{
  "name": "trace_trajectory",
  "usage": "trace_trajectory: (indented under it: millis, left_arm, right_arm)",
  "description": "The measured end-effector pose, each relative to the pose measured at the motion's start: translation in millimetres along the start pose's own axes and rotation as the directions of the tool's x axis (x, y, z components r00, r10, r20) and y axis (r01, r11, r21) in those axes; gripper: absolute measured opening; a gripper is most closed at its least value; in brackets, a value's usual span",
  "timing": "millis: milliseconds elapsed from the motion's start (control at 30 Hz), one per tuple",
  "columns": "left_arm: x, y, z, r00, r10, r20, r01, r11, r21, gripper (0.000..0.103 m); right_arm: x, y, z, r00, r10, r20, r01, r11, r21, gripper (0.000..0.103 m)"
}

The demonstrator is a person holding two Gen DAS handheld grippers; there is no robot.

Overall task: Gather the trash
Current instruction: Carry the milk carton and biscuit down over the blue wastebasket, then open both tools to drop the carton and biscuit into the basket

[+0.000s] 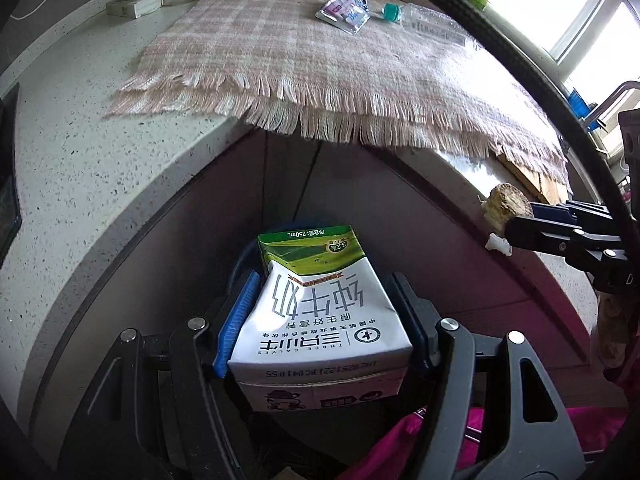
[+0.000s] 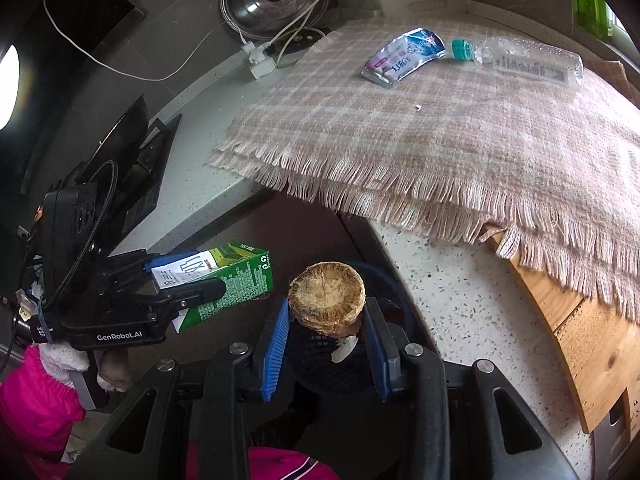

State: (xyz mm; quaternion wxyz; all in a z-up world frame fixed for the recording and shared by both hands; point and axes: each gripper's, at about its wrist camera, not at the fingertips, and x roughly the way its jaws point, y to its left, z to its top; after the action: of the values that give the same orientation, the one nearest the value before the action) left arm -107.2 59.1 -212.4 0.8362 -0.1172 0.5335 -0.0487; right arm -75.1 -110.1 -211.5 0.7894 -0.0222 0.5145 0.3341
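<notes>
Left tongs [image 1: 320, 312] pinch a milk carton [image 1: 316, 304] — right tongs [image 2: 326, 336] clamp a corn cob stub [image 2: 327, 298] off the tabletop [image 2: 460, 300].

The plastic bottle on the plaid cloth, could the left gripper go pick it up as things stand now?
Probably not yet. The path over the plaid cloth to the plastic bottle looks free, but the left gripper is shut on the milk carton, so it would need to drop that first.
</notes>
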Motion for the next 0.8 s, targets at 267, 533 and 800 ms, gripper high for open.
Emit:
trace_trajectory:
  millis: [267, 533, 800]
  left_arm:
    - [24, -5, -16, 0.998, 0.008, -0.060, -0.007, 1.000, 0.014, 0.067]
    - [46, -3, -25, 0.994, 0.006, -0.107, -0.006, 1.000, -0.006, 0.067]
    - [67, 5, -30, 0.992, -0.006, -0.129, -0.001, 0.999, -0.048, 0.067]
  right_arm:
    - [22, 4, -12, 0.998, -0.028, -0.049, 0.027, 0.999, -0.019, 0.038]
    - [41, 6, -20, 0.995, -0.045, -0.089, 0.042, 0.999, -0.027, 0.038]
    - [57, 7, -26, 0.991, -0.067, -0.114, 0.062, 0.997, -0.043, 0.038]
